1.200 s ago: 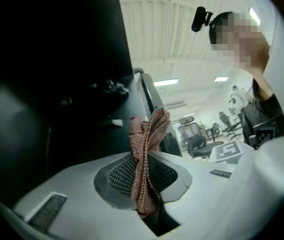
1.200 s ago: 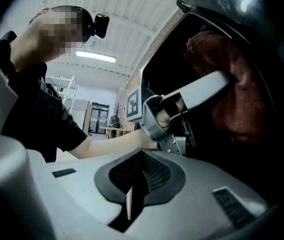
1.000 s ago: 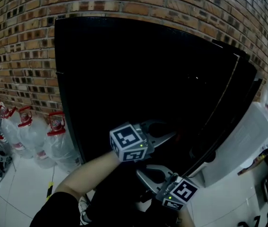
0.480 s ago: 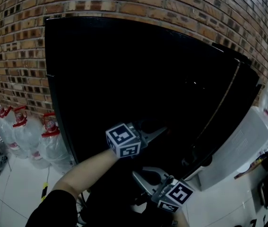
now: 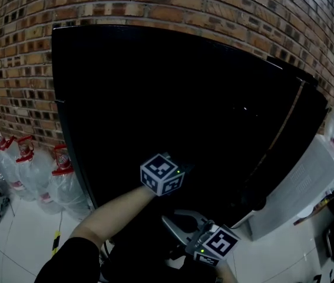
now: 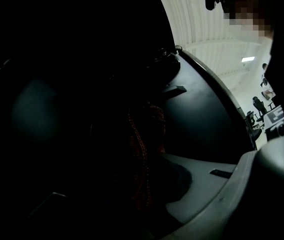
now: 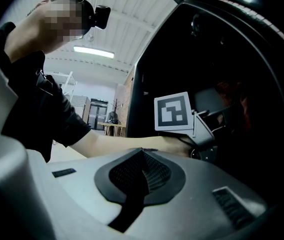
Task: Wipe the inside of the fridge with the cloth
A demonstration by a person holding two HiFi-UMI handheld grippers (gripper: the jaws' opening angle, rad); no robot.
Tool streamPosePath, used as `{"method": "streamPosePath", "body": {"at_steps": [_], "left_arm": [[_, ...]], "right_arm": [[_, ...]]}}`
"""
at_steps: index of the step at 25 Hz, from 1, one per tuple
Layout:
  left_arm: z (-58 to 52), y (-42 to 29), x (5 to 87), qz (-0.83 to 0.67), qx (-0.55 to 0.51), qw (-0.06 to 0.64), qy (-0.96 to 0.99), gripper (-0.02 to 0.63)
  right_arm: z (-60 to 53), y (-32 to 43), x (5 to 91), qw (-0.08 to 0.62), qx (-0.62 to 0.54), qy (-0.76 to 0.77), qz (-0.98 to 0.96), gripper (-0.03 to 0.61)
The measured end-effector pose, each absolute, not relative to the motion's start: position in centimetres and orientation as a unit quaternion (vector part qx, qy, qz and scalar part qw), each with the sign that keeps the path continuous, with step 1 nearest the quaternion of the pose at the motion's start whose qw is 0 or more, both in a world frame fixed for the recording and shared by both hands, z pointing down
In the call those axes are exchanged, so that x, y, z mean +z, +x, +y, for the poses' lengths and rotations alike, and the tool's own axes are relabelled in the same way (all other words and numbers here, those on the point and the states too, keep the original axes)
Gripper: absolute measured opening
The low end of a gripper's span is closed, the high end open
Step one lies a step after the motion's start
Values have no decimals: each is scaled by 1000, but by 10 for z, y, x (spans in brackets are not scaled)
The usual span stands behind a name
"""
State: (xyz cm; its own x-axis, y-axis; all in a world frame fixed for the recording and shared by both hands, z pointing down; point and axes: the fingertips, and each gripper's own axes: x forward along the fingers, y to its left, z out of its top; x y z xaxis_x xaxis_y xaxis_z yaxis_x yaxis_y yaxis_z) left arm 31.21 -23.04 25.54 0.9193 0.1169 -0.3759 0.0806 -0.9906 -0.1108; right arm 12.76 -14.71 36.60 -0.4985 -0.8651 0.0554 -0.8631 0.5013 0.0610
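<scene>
Left gripper: jaws together, clamped on the cloth.
- Cloth is dull red and coarse-weave. It stands up out of the jaws and runs on straight ahead of them, long axis up the middle of the left gripper view.
- Past the cloth everything is black, so I cannot tell whether it touches a wall or shelf.
- Only the right-hand jaw shows pale, lower right of the frame.

Right gripper: jaws together, black pads meeting edge to edge, nothing between them.
- Its view looks across at the left gripper's marker cube and the bare forearm behind it.
- A faint reddish patch in the upper right of that frame may be the cloth, but it is too dim to be sure.

Head view:
- The left cube sits at centre, with its jaws lost in the dark mouth of the fridge.
- The right gripper lies lower right of it, near the bottom edge and short of the opening.

Judgement: the left hand is the nearer one and already carries the cloth. The coming stroke depends on pressing the cloth forward, along the jaw line, onto an inner surface. The right hand looks idle.

Count:
- cloth: one
- fridge: one, black, door edge showing at right
- grippers: two
- water jugs: at least three, red-capped, on the floor at lower left
- brick wall: behind
- white cabinet: one, at right
</scene>
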Motion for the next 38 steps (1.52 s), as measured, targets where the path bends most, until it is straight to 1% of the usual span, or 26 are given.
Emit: {"method": "streamPosePath", "body": {"at_steps": [9, 17, 22, 26, 31, 34, 38], "left_arm": [[-285, 343, 251, 13, 182, 54, -982, 54], [-311, 365, 253, 49, 179, 69, -980, 52], [-328, 375, 253, 83, 170, 84, -978, 53], [-338, 383, 262, 111, 155, 83, -978, 52], [-360, 385, 269, 162, 135, 73, -975, 54], [-361, 387, 269, 161, 138, 62, -975, 52], [-351, 361, 261, 145, 156, 58, -975, 54]], "right_arm": [[-151, 130, 363, 54, -21, 494, -867, 5], [-150, 132, 359, 41, -21, 484, -874, 5], [-142, 122, 348, 17, -36, 430, -902, 5], [-138, 116, 348, 23, -43, 416, -908, 5], [-136, 116, 350, 20, -36, 422, -905, 5], [-130, 121, 348, 21, -36, 437, -899, 5], [-123, 118, 344, 18, -44, 439, -897, 5]]}}
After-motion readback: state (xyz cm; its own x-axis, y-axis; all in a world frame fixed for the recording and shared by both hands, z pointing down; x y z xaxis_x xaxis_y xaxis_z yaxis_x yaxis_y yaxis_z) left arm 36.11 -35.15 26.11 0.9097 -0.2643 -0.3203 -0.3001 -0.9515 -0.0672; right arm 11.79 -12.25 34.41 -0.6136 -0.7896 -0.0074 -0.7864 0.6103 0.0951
